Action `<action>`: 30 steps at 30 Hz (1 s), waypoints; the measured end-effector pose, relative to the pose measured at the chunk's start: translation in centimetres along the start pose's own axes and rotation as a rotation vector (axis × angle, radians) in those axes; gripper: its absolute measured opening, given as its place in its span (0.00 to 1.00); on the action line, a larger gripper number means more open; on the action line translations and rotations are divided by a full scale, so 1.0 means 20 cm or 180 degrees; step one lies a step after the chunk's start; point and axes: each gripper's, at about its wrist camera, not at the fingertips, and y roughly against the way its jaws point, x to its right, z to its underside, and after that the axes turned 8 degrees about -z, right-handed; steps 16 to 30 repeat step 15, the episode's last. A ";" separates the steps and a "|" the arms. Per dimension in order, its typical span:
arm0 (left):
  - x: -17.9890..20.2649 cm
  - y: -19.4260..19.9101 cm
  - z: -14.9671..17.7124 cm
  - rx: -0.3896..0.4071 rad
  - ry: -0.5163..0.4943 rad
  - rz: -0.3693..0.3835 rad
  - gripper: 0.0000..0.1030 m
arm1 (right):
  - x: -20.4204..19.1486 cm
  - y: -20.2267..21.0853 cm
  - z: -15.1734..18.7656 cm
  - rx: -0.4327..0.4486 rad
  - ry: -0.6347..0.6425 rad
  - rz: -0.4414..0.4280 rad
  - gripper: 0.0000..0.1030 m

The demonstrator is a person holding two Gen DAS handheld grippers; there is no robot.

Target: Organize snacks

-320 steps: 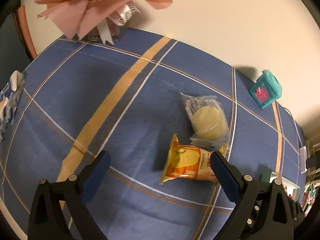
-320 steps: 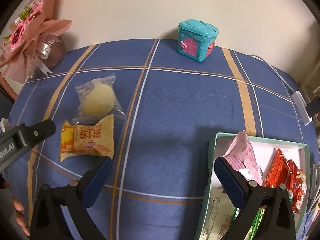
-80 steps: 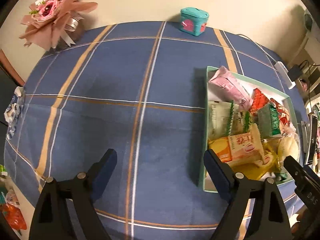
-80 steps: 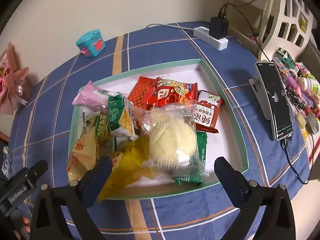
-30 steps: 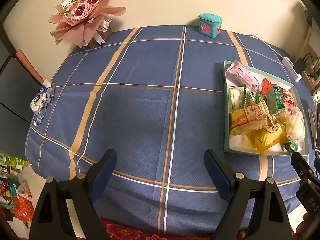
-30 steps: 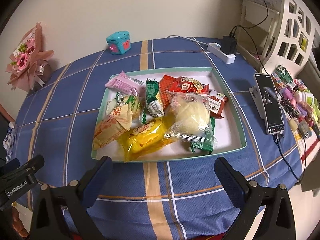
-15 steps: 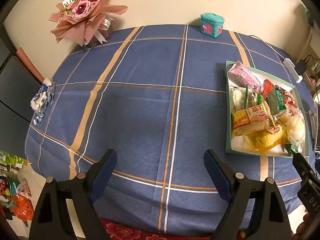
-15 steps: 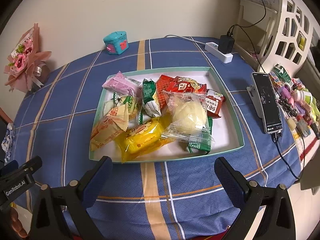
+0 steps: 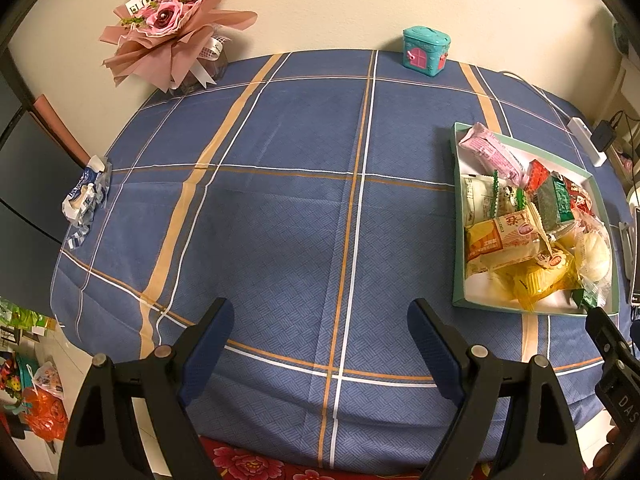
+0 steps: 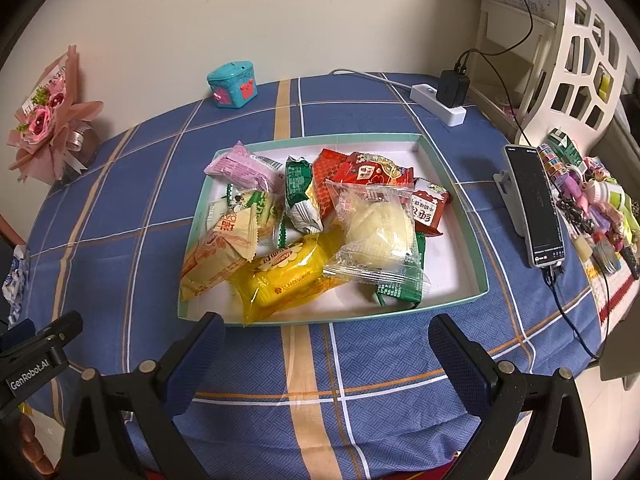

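Observation:
A mint-rimmed white tray point(image 10: 456, 184) holds several wrapped snacks: a clear-wrapped pale bun point(image 10: 378, 226), a yellow pack point(image 10: 288, 276), an orange pack point(image 10: 218, 254), a pink pack point(image 10: 242, 168), plus red and green packs. The tray also shows at the right of the left wrist view point(image 9: 458, 216). My right gripper point(image 10: 326, 346) is open and empty, just in front of the tray's near edge. My left gripper point(image 9: 320, 334) is open and empty over bare blue cloth, left of the tray.
A blue plaid tablecloth point(image 9: 280, 216) covers the table. A pink bouquet point(image 9: 168, 20) and a teal toy house point(image 9: 426, 50) stand at the back. A tissue pack point(image 9: 86, 194) lies at the left edge. A phone point(image 10: 536, 210), power strip point(image 10: 438, 104) and clutter sit right.
Both grippers have drawn back slightly from the table, empty and open. The snacks stay in the tray.

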 end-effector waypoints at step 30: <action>0.00 0.00 0.00 -0.0006 0.0003 0.0016 0.86 | 0.00 -0.01 0.01 -0.0020 0.0009 -0.0010 1.00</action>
